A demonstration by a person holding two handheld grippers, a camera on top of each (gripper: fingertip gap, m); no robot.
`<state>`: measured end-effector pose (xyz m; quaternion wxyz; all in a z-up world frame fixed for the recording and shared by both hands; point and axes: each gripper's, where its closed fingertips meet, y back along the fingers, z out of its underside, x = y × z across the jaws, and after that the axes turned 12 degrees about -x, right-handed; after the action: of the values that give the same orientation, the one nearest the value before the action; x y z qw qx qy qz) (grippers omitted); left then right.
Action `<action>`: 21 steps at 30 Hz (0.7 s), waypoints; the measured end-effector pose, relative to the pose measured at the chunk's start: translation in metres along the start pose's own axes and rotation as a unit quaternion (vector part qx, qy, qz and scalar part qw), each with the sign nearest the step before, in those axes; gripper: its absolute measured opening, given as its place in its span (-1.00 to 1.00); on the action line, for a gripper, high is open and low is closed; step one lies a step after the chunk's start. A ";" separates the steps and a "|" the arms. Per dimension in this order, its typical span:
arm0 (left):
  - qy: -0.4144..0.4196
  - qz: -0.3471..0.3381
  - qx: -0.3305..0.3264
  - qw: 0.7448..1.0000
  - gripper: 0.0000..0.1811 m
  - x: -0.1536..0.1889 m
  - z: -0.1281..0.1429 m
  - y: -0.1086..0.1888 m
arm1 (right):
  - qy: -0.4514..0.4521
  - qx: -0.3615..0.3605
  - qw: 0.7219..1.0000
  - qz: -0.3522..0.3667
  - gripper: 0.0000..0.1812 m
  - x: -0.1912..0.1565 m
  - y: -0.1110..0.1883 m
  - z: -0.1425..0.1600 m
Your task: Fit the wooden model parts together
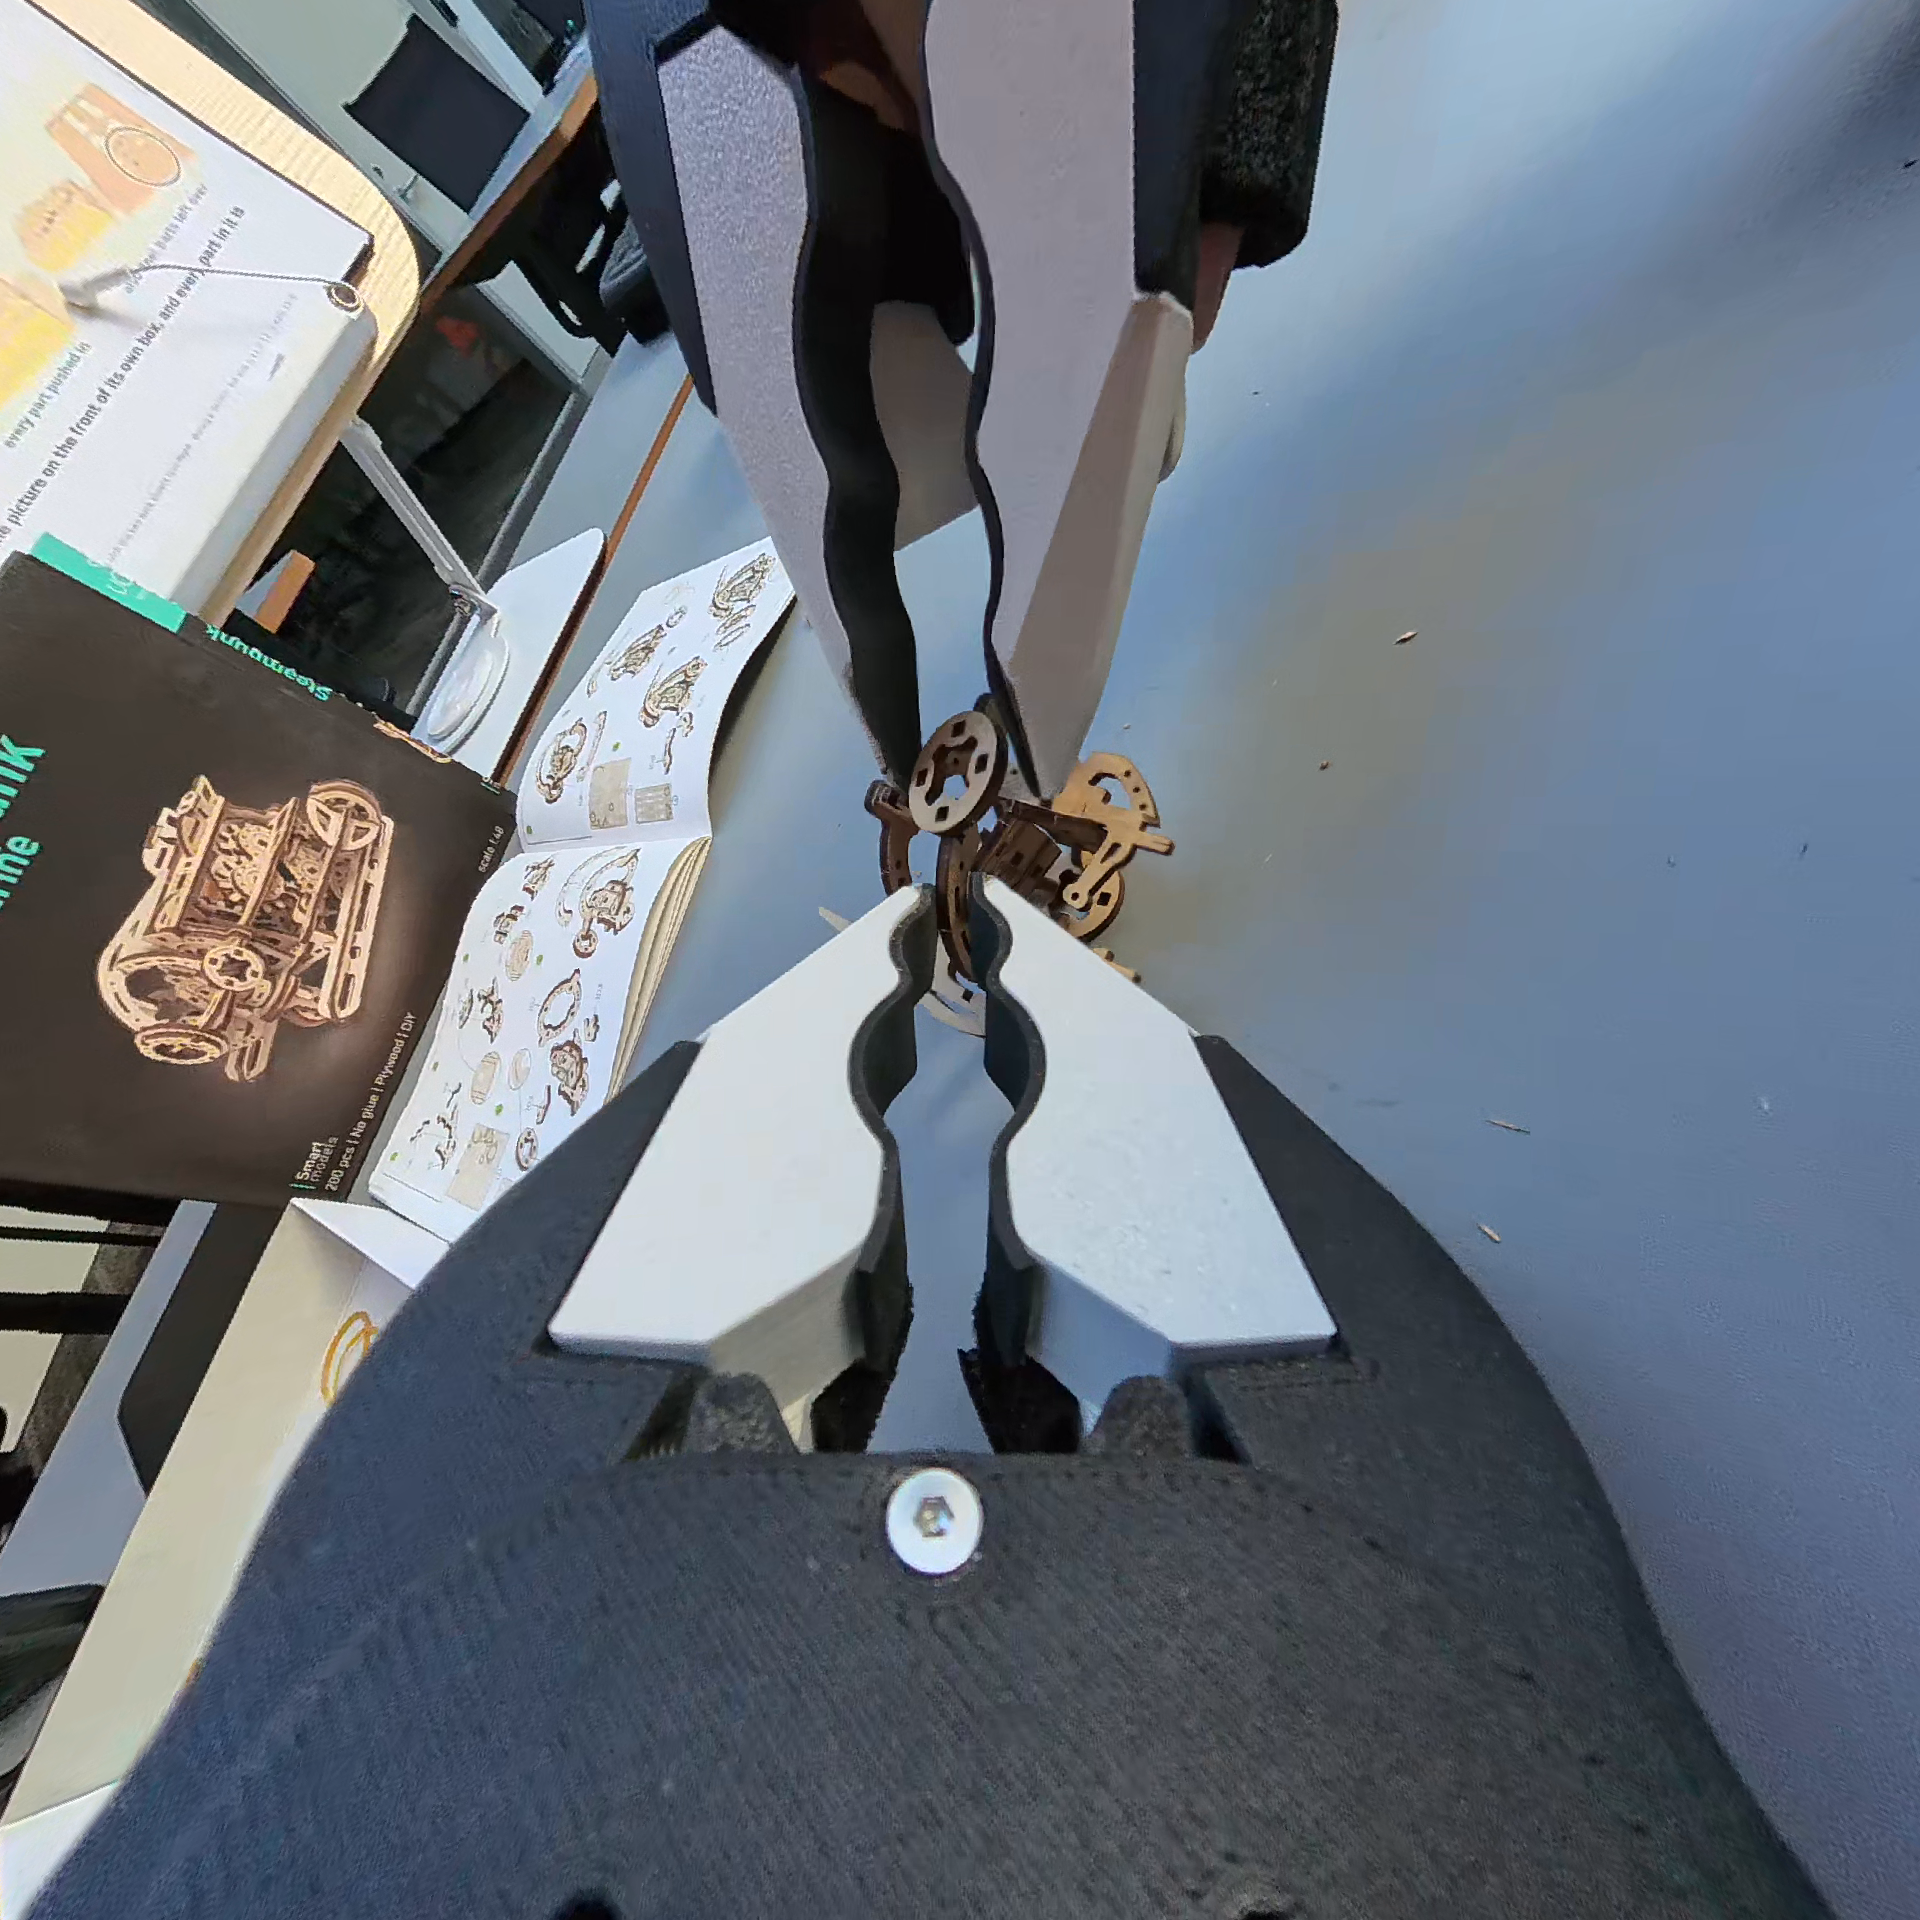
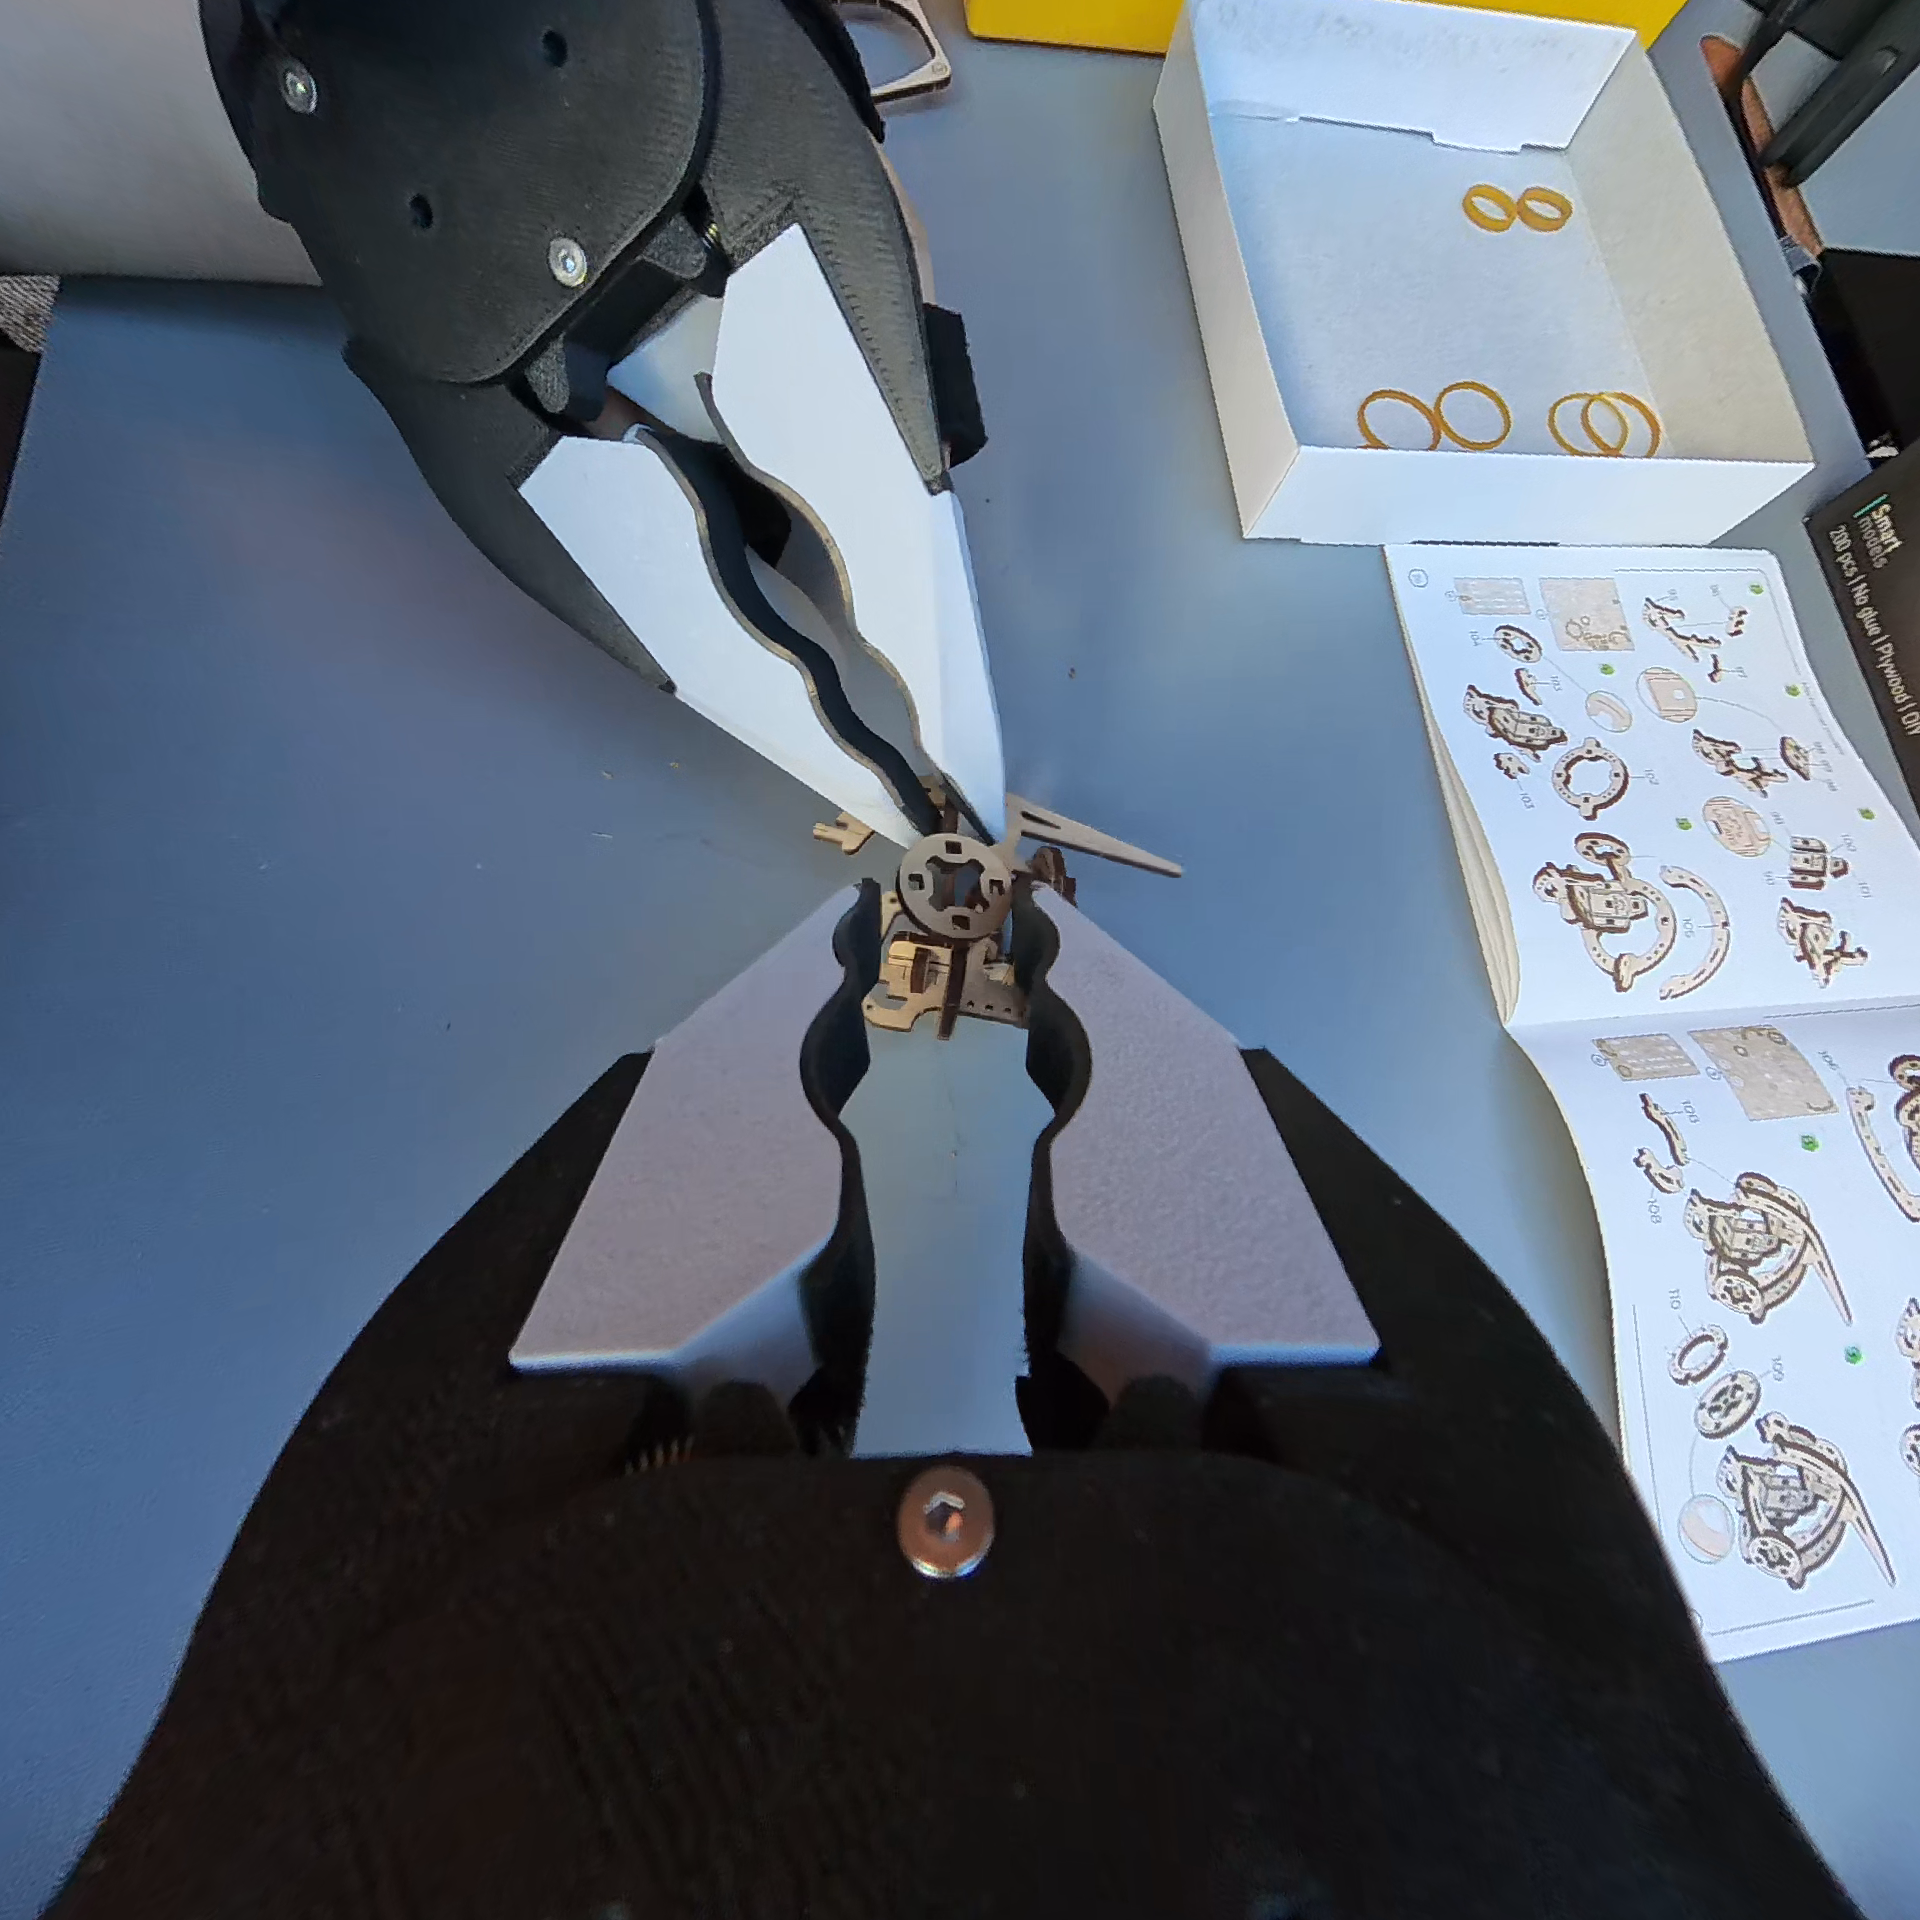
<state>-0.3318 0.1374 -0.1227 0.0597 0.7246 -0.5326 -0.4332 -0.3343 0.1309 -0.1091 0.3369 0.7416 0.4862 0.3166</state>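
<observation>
rubber bands [image 2: 1475,416] only right-side

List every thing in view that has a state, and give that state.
Left gripper: shut on a thin curved part of the wooden model.
Right gripper: shut on the wooden model's body.
Wooden model: partly built, held by both grippers.
Instruction booklet: open, flat on the table.
White box: open, with yellow rings inside.
</observation>
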 end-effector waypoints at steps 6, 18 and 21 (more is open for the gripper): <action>0.001 -0.003 -0.001 1.000 -0.96 -0.001 0.001 0.000 | -0.009 0.021 1.000 -0.002 -0.72 0.002 0.005 -0.005; -0.001 -0.008 -0.005 1.000 -0.96 -0.001 -0.001 -0.001 | -0.082 0.066 0.993 -0.060 -0.71 0.005 0.013 -0.007; 0.006 -0.003 -0.006 1.000 -0.93 0.000 -0.001 0.000 | -0.083 0.064 0.993 -0.057 -0.71 0.005 0.011 -0.006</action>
<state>-0.3313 0.1375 -0.1221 0.0665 0.7282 -0.5276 -0.4324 -0.3315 0.1334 -0.0961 0.3456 0.7567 0.5168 0.2023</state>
